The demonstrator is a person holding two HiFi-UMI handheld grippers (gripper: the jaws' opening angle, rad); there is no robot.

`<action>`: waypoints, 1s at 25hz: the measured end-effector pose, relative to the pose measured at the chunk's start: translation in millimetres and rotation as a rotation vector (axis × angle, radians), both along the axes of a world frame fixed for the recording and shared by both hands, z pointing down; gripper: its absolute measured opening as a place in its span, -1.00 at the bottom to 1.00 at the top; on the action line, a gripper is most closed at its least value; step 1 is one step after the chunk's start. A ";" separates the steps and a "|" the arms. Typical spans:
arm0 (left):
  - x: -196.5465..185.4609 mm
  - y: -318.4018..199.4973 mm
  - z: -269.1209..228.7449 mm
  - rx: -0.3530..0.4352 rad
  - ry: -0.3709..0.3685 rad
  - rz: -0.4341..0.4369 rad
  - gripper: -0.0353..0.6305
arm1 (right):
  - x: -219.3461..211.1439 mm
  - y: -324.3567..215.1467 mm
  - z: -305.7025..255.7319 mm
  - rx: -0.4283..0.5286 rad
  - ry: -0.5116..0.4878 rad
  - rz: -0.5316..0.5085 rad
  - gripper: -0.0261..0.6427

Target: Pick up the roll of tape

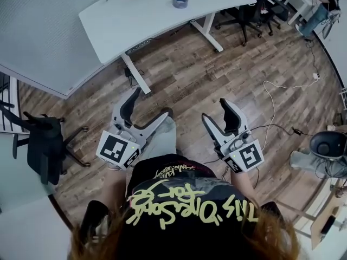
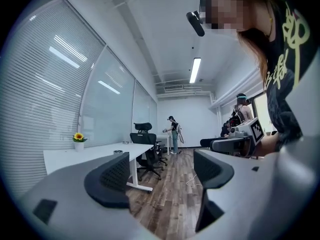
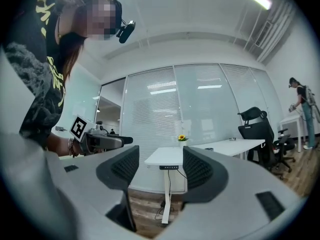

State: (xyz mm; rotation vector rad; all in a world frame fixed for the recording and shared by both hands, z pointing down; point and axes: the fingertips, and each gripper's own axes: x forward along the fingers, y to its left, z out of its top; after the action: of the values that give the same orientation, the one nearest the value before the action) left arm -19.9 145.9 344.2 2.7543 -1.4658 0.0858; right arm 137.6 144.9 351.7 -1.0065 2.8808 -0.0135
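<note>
The roll of tape (image 1: 180, 1) is a small blue ring lying on the white desk (image 1: 146, 15), far ahead of both grippers. In the left gripper view it is a small dark spot (image 2: 118, 152) on the desk top (image 2: 90, 156). My left gripper (image 1: 147, 106) is held level over the wood floor, open, with nothing between its jaws (image 2: 160, 171). My right gripper (image 1: 218, 112) is beside it at the same height, also open and empty (image 3: 159, 166). Both point toward the desk (image 3: 170, 156) and are well short of it.
A potted sunflower (image 2: 78, 138) stands on the desk's far side by the glass wall. A black office chair (image 1: 46, 140) is at the left, more chairs (image 1: 249, 10) behind the desk's right end. Cables (image 1: 274, 102) run over the floor at right. Other people (image 2: 173, 130) stand far off.
</note>
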 end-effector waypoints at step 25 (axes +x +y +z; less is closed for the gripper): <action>-54.4 -316.4 -21.2 0.073 0.000 0.111 0.27 | -61.2 -296.5 -22.5 0.085 0.006 0.096 -0.15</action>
State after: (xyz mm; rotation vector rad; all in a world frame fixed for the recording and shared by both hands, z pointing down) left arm -74.3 -170.5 323.0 2.8923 -1.3422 0.0347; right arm 76.4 -151.7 329.2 -1.1291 2.8084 0.1178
